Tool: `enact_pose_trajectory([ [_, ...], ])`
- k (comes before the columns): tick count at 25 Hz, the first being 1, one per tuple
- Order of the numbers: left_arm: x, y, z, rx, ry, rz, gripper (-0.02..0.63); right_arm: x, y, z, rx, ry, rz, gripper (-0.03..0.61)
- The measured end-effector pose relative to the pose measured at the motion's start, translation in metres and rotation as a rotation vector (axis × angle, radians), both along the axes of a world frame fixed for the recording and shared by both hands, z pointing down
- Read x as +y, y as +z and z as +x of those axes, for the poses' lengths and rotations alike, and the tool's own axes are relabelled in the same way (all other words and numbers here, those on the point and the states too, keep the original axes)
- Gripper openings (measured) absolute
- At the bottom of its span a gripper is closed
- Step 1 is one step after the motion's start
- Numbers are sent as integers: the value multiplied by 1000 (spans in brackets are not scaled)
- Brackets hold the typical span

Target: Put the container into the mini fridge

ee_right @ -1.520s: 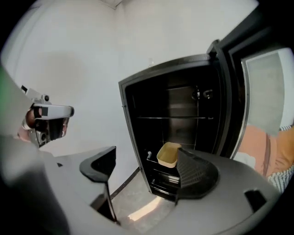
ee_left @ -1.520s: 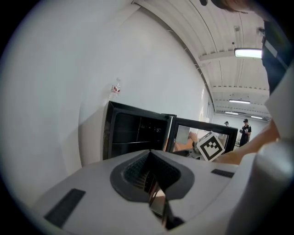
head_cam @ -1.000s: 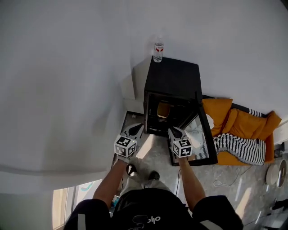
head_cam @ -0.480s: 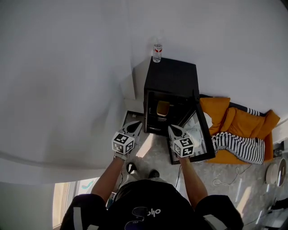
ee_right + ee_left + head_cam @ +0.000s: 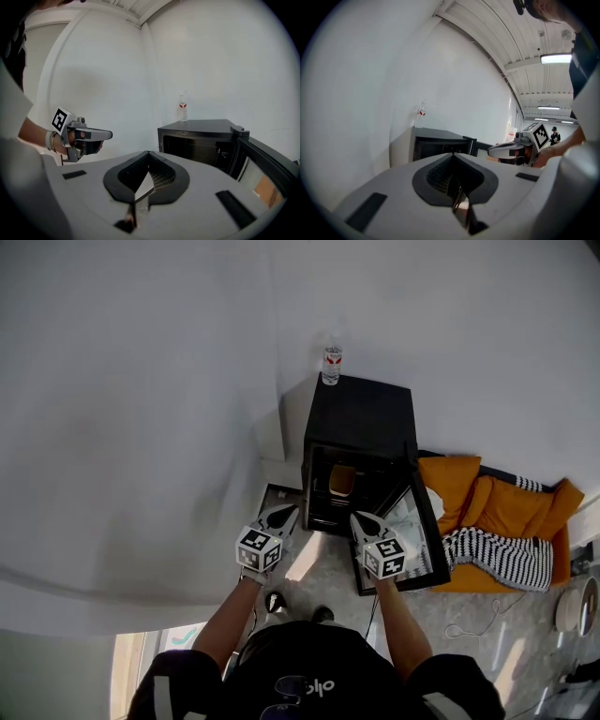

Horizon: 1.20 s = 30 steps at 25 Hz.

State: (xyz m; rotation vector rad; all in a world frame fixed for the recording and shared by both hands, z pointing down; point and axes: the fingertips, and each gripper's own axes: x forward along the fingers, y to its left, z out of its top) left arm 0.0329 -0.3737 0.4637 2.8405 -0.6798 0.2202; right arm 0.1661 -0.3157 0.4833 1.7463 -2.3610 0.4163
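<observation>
Right gripper (image 5: 362, 519): jaws closed on nothing; held just near of the door, free for the next job
Left gripper (image 5: 284, 515): jaws together, empty; beside the right, near-left of the opening
Container (image 5: 342, 480): tan shape on a shelf inside the fridge (image 5: 361, 413); seemingly placed
Door (image 5: 415, 521): swung open rightward; probably wants shutting
Bottle (image 5: 331, 364): upright on the fridge's far edge, clear of the work
</observation>
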Motion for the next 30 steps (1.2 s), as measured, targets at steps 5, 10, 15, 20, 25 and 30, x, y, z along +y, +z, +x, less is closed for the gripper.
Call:
enact_pose_trajectory([
  [5, -15, -3, -3, 5, -12, 0, 6, -10, -1, -3, -4, -9, 2, 9],
  [10, -25, -3, -4, 14, -12, 2, 6, -19, 0, -9, 0, -20, 5, 8],
  [15, -28, 0, -3, 13, -3, 1, 6, -25, -2, -13, -2, -27, 17, 8],
  [20, -28, 5, 0, -1, 16, -2, 6, -31, -2, -16, -16, -36, 23, 8],
  [25, -28, 6, 4, -6, 25, -7, 6, -33, 2, -16, -17, -40, 11, 8],
  [30, -30, 5, 6, -10, 30, -6, 6, -36, 2, -13, -20, -40, 9, 8],
])
